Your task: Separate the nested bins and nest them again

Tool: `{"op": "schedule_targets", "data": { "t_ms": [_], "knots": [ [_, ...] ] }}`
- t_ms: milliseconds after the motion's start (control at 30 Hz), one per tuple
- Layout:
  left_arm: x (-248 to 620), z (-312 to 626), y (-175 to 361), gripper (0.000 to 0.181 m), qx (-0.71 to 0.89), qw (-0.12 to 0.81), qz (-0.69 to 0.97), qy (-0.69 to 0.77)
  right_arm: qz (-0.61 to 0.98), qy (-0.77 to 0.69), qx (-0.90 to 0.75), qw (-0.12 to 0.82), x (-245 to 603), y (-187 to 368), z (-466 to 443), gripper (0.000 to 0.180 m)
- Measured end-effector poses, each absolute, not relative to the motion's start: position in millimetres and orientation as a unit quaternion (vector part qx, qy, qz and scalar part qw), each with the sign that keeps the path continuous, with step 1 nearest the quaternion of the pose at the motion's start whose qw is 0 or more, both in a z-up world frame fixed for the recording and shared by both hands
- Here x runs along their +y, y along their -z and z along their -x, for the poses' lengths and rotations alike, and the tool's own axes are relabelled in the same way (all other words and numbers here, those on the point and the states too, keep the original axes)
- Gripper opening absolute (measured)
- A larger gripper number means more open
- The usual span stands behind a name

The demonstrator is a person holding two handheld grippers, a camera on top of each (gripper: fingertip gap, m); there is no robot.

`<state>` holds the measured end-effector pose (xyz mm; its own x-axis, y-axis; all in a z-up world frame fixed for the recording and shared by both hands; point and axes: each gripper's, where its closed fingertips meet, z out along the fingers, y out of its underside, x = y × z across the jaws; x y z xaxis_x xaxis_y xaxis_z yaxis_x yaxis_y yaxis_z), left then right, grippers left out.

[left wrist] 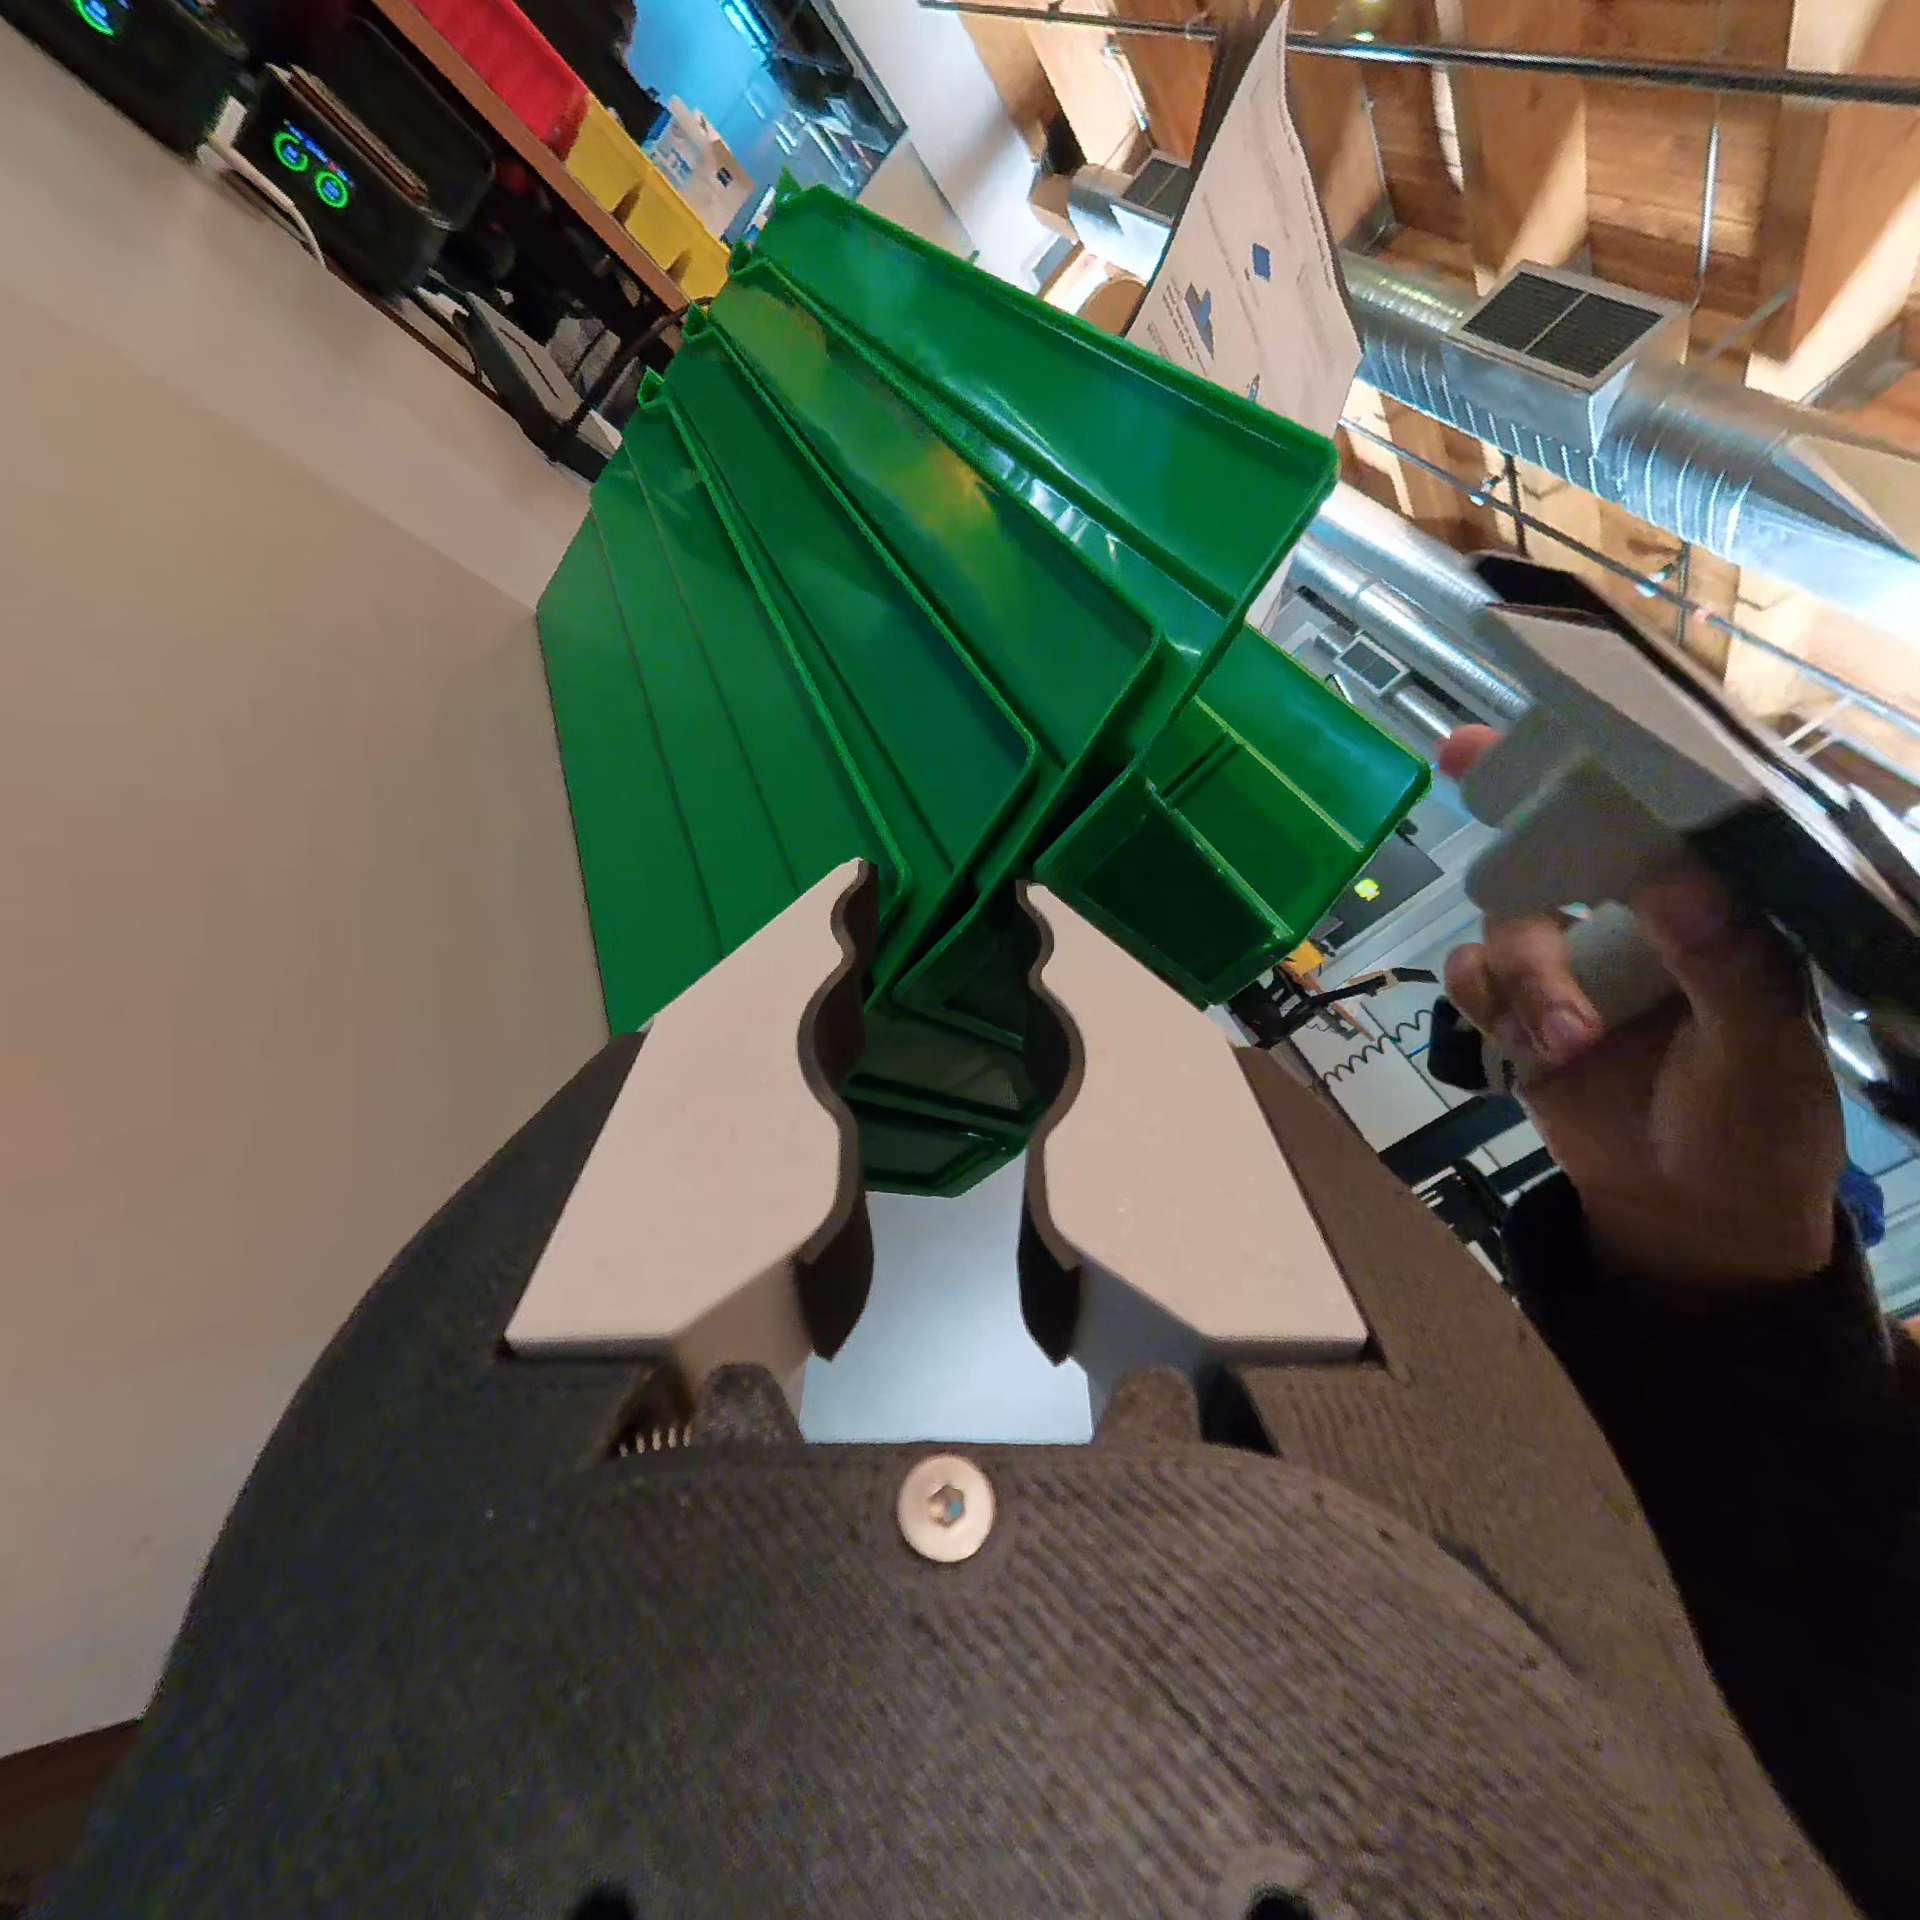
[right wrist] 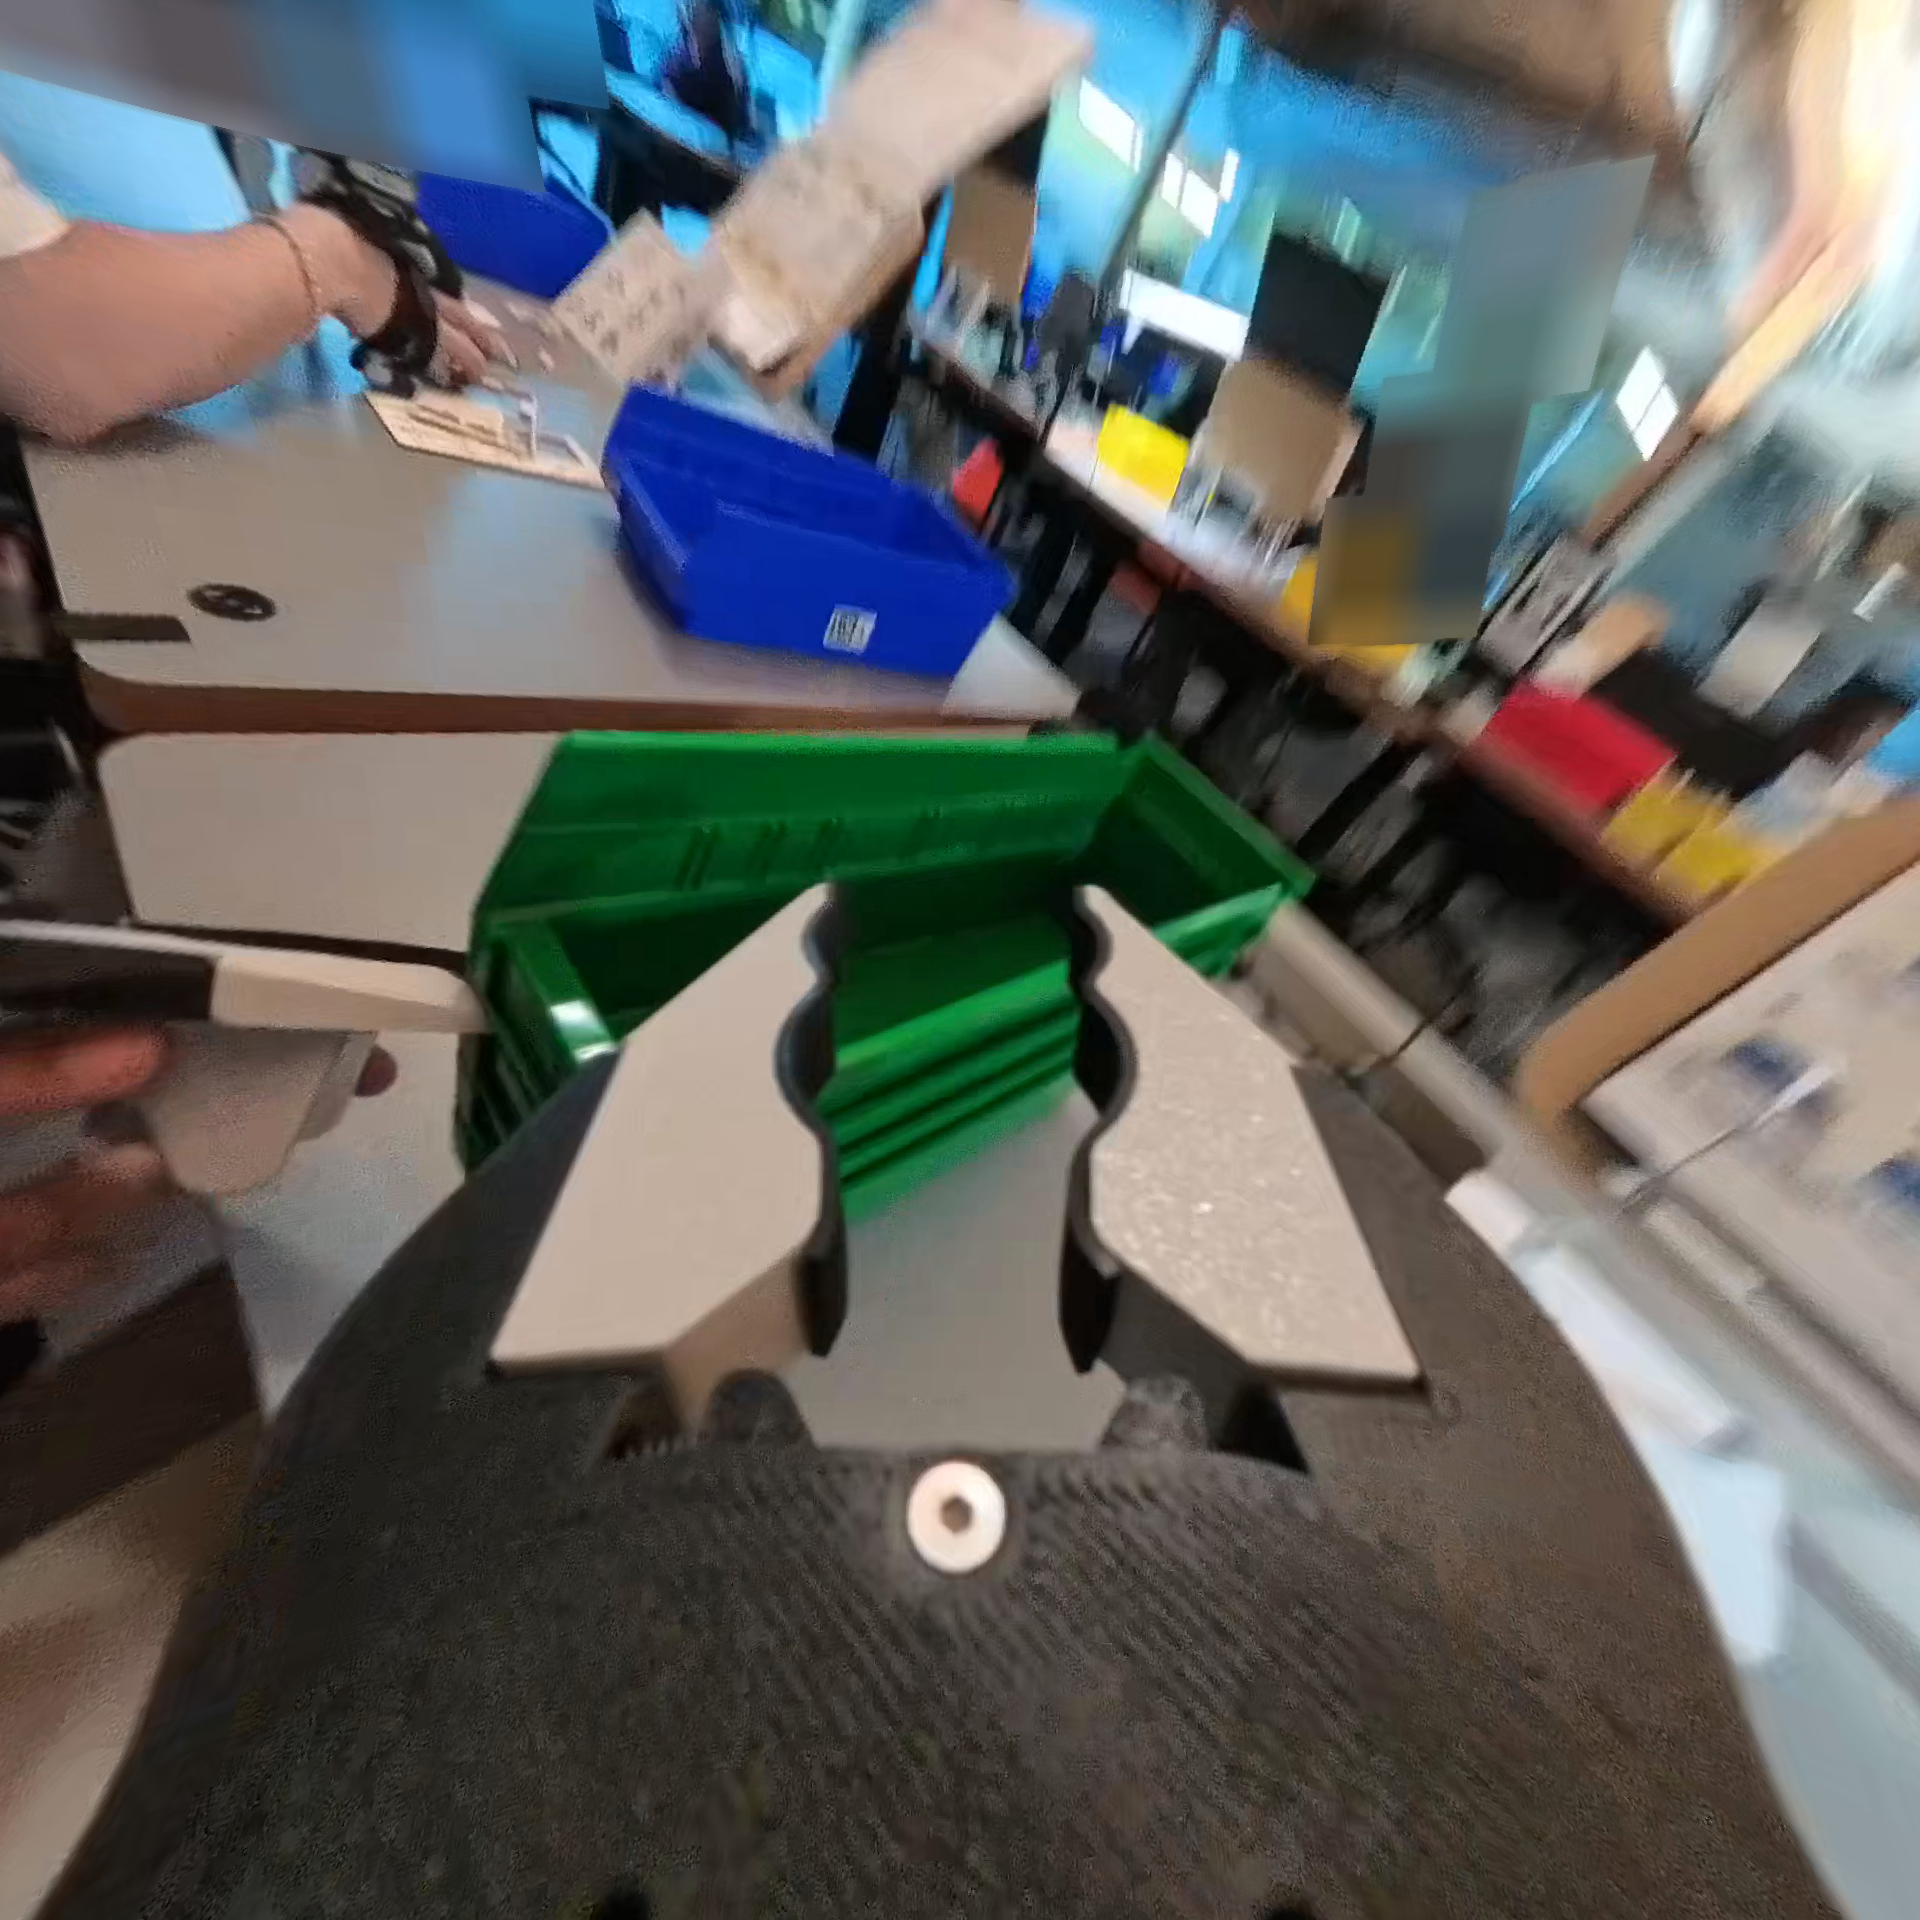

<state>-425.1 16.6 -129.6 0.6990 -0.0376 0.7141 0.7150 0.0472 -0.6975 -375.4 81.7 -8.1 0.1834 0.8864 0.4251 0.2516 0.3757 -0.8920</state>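
Note:
Several green bins (left wrist: pixel 831 623) sit nested in a fanned stack on the pale table (left wrist: pixel 208 727), and the top one is tilted up. My left gripper (left wrist: pixel 945 914) is shut on the stacked end walls at the near corner, with green rims pressed between both pads. In the right wrist view its pale finger (right wrist: pixel 343 992) meets the left end of the bins (right wrist: pixel 831 810). My right gripper (right wrist: pixel 951 935) is open and empty, hovering just short of the stack's long side. Its grey fingers (left wrist: pixel 1558 790) show blurred in the left wrist view, clear of the bins.
A blue bin (right wrist: pixel 790 561) stands on the neighbouring table behind the stack. A person's arm (right wrist: pixel 156 312) reaches over that table. Shelves with red and yellow bins (right wrist: pixel 1558 738) run along the right. Black devices with green lights (left wrist: pixel 322 177) sit at the far left.

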Motion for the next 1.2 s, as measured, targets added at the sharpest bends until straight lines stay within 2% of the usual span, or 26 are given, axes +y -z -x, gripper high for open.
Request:
{"op": "schedule_targets", "data": {
  "t_ms": [100,167,233,400,500,767,1200],
  "knots": [
    [17,425,129,0.023,-0.265,0.673,0.635,0.271,0.610,-0.334,-0.550,0.462,99,38,385,0.080],
    [17,425,129,0.022,-0.260,0.674,0.638,0.266,0.636,-0.379,-0.522,0.423,94,49,388,0.081],
    [17,423,129,0.022,-0.256,0.674,0.641,0.263,0.640,-0.372,-0.502,0.447,97,53,387,0.081],
    [19,417,129,0.023,-0.239,0.672,0.654,0.251,0.629,-0.354,-0.477,0.501,96,52,386,0.040],
    [21,414,129,0.023,-0.234,0.672,0.658,0.246,0.631,-0.355,-0.473,0.502,98,51,386,0.036],
    [29,393,131,0.025,-0.178,0.667,0.692,0.211,0.637,-0.425,-0.398,0.505,115,43,373,0.010],
    [32,386,130,0.026,-0.161,0.665,0.700,0.206,0.591,-0.503,-0.336,0.533,115,31,364,0.005]
  ]
}}
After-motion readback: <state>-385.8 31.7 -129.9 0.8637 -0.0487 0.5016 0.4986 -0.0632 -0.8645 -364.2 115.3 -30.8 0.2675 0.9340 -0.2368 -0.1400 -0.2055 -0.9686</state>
